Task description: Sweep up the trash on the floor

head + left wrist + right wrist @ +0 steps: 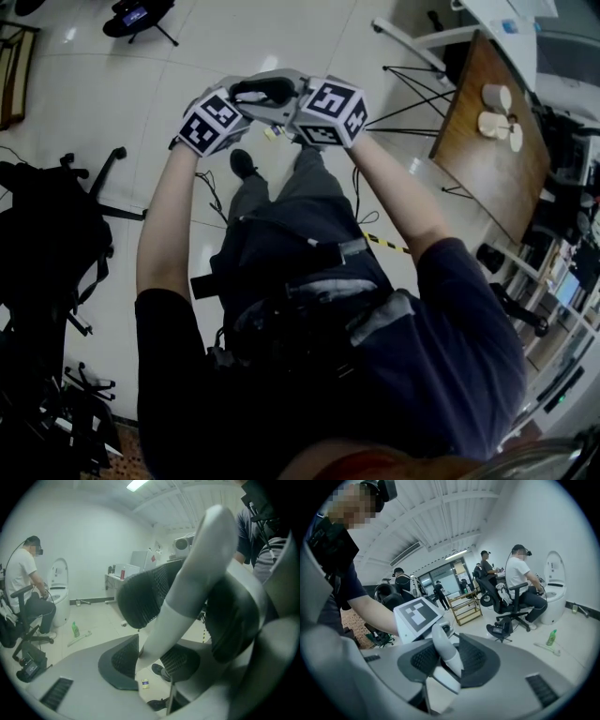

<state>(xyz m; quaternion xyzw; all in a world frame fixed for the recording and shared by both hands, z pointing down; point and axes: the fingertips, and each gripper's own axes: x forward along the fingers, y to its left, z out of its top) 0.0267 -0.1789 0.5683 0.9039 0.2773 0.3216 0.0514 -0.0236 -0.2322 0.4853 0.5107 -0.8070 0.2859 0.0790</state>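
A: Left side first. What went in the book?

B: Left gripper (149, 662): jaws closed on the pale handle (187, 588), which ran slantwise up between the pads. A thin dark rod (171, 698) continued down from the handle; its lower end was out of view.

A: Position of the trash?

B: One small scrap (145, 683) lay on the tiled floor (84, 103). It was out in the open, well off the wall edge, just beside the person's black shoe (242, 164) and below both grippers.

A: Right side?

B: Right gripper (445, 660): jaws clamped on the same pale handle, a pad against each side of it. The two grippers were held near each other in front of the person.

A: Surroundings?

B: In the left gripper view, a seated person in a white shirt (23, 573) was at the left, with a green bottle (75, 630) upright on the floor nearby. In the head view, a wooden desk (487, 164) stood at the right, with pale round items (497, 111) near its far edge.
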